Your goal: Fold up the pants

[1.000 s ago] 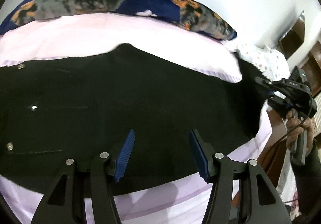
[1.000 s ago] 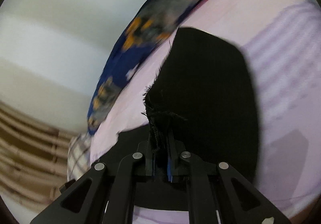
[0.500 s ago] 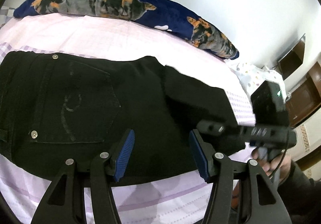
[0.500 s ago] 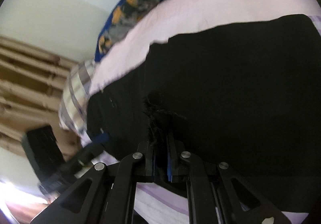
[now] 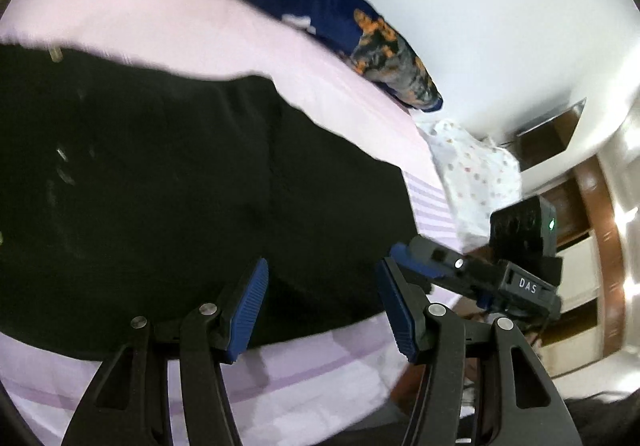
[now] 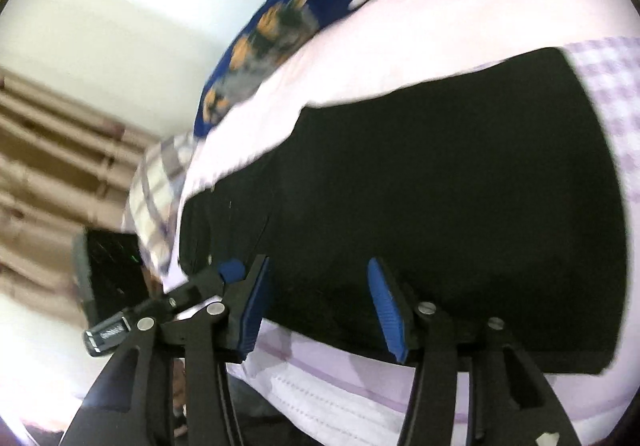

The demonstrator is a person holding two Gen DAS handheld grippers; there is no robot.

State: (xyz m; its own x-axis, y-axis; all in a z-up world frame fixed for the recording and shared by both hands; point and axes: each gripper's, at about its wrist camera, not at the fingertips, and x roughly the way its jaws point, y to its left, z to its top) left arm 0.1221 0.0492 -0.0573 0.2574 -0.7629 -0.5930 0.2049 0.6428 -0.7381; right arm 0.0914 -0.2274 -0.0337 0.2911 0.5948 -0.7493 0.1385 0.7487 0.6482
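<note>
Here my left gripper (image 5: 320,306) hovers with its blue pads apart and empty above the near edge of the black denim pants (image 5: 160,186), which lie folded flat on the pale lilac bedsheet (image 5: 320,374). My right gripper (image 6: 316,306) is opening, nothing between its pads.

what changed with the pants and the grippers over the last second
The right hand-held gripper carried the frayed leg end across onto the rest of the black pants, then let go: its jaws are opening with nothing between them. The pants now lie folded on the bed sheet. The left hand-held gripper stayed open and empty above the pants' near edge.
</note>
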